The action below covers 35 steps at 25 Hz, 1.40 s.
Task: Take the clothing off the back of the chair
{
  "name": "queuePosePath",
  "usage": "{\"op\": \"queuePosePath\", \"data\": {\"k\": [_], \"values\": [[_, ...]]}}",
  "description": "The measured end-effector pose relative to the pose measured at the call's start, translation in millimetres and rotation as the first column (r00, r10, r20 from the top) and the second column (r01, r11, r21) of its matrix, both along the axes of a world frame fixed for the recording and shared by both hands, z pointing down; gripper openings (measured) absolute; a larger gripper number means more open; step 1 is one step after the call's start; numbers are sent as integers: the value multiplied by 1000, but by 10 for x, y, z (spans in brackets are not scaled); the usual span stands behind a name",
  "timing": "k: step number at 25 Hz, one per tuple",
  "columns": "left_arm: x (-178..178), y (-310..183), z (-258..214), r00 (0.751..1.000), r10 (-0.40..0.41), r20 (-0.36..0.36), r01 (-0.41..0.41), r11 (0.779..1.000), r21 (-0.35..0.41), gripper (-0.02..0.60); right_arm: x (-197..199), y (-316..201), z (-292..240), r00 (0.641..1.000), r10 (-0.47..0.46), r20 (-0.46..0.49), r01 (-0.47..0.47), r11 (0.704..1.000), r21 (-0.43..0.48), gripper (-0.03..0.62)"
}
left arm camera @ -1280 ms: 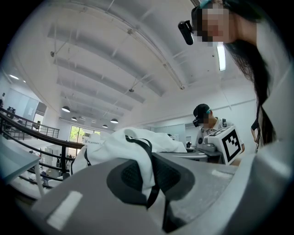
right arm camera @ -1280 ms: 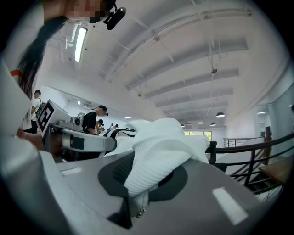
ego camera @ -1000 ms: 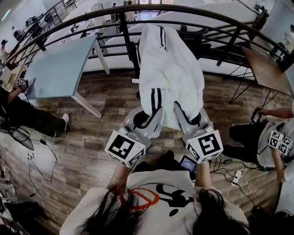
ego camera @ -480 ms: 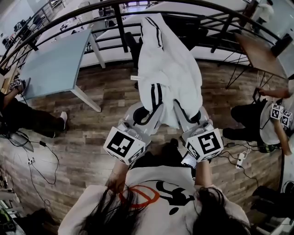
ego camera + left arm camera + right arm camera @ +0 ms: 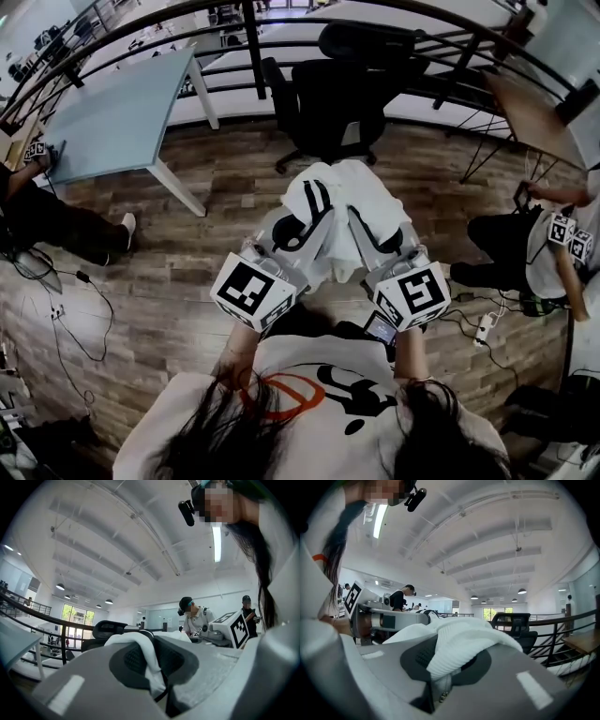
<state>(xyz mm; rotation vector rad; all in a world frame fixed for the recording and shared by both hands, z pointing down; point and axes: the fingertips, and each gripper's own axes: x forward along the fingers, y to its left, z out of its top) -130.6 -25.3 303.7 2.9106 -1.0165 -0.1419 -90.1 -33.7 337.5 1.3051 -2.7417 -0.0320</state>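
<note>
Both jaws were clamped on cloth. My left gripper (image 5: 292,236) pinched a fold of the white knit garment with black stripes (image 5: 349,192). In the left gripper view the fabric was squeezed between the dark ribbed pads (image 5: 130,660) and spilled over their top. My right gripper (image 5: 380,242) bit down on a thick ribbed white edge of the same garment, which bulged out above its jaws.

From the head view, the garment hung bunched between the two grippers, close in front of my chest and apart from the black swivel office chair (image 5: 342,94). That chair stood at twelve o'clock from the garment, just before the black metal railing (image 5: 253,42). A pale blue table (image 5: 112,122) stood at ten o'clock on the wood-plank floor (image 5: 187,281). Another person (image 5: 539,272) sat at three o'clock.
</note>
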Motion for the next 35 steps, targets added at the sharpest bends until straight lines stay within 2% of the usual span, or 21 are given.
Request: {"op": "queuePosePath", "data": {"k": [5,13,19,29,35], "values": [[69,110,13,999,-50,-1,50,999,-7,5,83,106,19,999,-43,34,43,999,-25,60],[516,519,226,993,-118,5,118,991,-60,5,532,485,198,994,-105,-13,105,994,-44,61],[847,883,516,979,-195,57,199,976,-90,5,857,833,479,986,-164,7,164,982,-93,61],[956,1314,852,952,-296,77,304,940,-155,5,1026,1246,747,970,-241,20,242,961,-133,61],[1037,1495,921,946,-306,105,320,933,-165,5,1080,1414,839,964,-263,33,265,951,-161,61]]}}
